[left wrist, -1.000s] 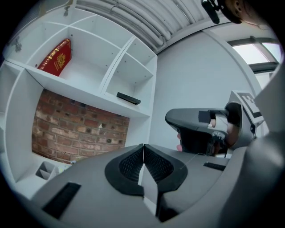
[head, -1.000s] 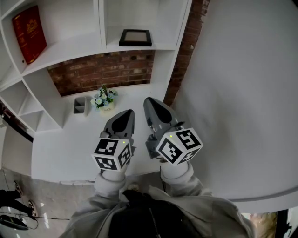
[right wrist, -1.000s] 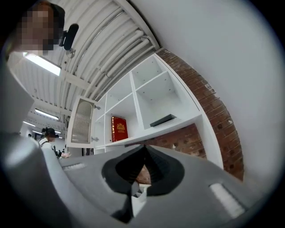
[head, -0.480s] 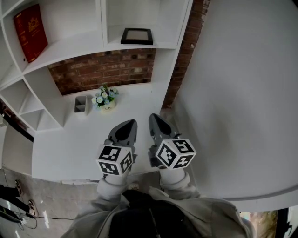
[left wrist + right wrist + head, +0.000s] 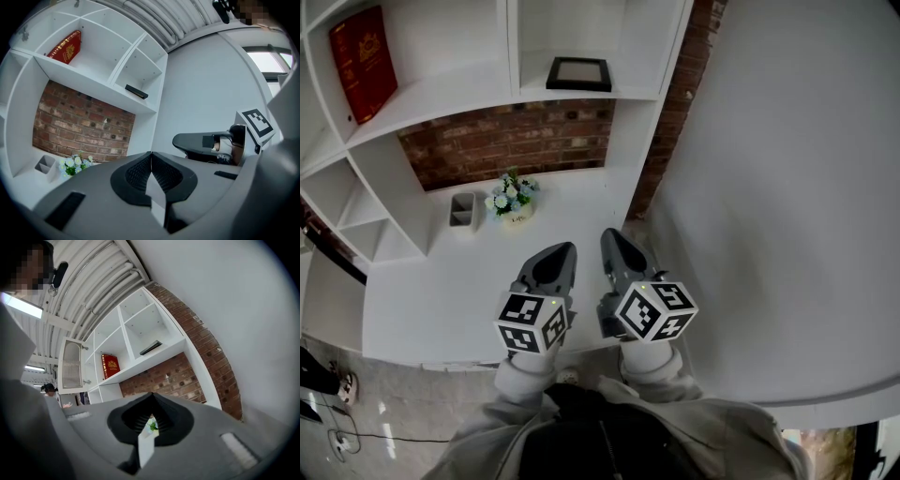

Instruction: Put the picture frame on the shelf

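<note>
the picture frame (image 5: 577,73) lies flat on the shelf (image 5: 534,92) above the brick (image 5: 506,141); my left gripper (image 5: 555,258) and right gripper (image 5: 617,248) are both closed on nothing, low over the counter (image 5: 441,281); placing looks done, so i'd hold them well clear

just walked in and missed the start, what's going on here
A person holds a gripper in each hand, side by side low over the white counter. The left gripper and the right gripper are both shut and hold nothing. The picture frame already lies flat on the shelf above the brick, apart from both grippers. A pot of flowers stands on the counter, and a red book leans in the compartment to the frame's left.
</note>
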`<state>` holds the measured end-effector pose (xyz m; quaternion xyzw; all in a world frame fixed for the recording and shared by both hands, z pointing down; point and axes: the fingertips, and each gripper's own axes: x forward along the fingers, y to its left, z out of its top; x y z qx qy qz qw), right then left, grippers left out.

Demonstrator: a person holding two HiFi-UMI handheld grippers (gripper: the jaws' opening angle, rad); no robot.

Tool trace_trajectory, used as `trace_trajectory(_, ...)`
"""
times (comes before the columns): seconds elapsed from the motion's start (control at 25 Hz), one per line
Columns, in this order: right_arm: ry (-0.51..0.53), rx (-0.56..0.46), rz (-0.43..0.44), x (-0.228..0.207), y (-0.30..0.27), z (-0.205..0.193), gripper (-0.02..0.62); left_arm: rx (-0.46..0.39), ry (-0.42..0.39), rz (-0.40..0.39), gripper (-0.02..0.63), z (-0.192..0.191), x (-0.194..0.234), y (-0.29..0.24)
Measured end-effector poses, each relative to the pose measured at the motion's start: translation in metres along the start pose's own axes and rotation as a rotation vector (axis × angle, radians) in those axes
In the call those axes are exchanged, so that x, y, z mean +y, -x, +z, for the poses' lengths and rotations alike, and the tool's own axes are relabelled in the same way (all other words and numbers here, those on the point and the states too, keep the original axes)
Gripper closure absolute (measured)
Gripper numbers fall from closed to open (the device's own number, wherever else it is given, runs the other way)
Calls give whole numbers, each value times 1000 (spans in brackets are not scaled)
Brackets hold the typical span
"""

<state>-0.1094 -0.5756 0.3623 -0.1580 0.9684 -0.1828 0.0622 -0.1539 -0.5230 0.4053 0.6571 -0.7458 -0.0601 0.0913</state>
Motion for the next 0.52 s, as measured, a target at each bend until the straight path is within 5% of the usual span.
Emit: trace_trajectory(0.52, -25, -8, -3, 2, -1, 1, 597, -1, 7, 17, 601, 0, 6, 4)
